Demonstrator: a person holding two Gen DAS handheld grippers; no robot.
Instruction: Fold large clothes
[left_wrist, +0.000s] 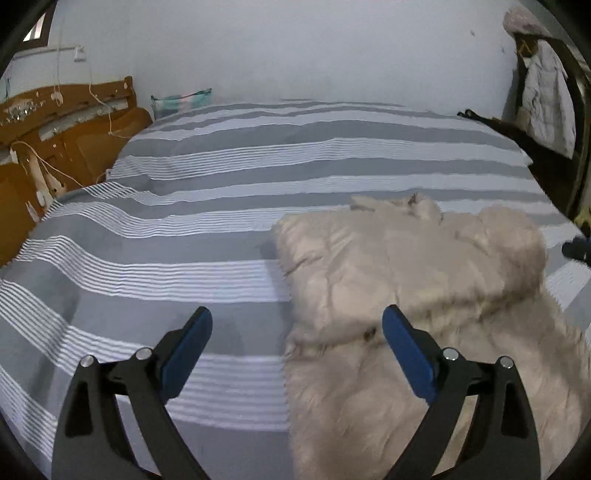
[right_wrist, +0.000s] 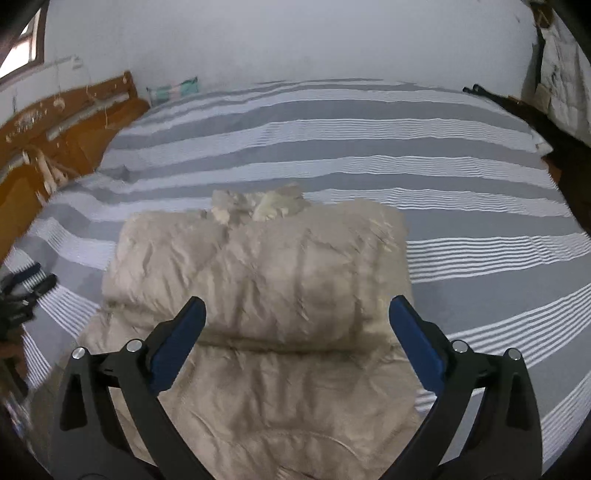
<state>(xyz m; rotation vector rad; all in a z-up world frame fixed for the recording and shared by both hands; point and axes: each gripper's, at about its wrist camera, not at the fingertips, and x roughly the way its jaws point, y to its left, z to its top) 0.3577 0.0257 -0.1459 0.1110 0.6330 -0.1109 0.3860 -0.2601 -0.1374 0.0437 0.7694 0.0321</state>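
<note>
A large beige padded coat (left_wrist: 424, 266) lies on the bed, its upper part folded over into a thick roll and its furry collar (left_wrist: 406, 205) at the far end. My left gripper (left_wrist: 297, 317) hovers open over the coat's left edge, one blue finger above the bedcover and the other above the coat, with nothing between them. In the right wrist view the coat (right_wrist: 266, 266) fills the middle, and my right gripper (right_wrist: 297, 304) stands open just above its folded roll, gripping nothing. The left gripper (right_wrist: 29, 284) shows at the far left edge.
A grey and white striped cover (left_wrist: 221, 166) spreads over the whole bed. A wooden headboard (left_wrist: 74, 122) with cables stands at the left, with a teal pillow (left_wrist: 181, 99) by the wall. A white jacket (left_wrist: 546, 103) hangs at the right.
</note>
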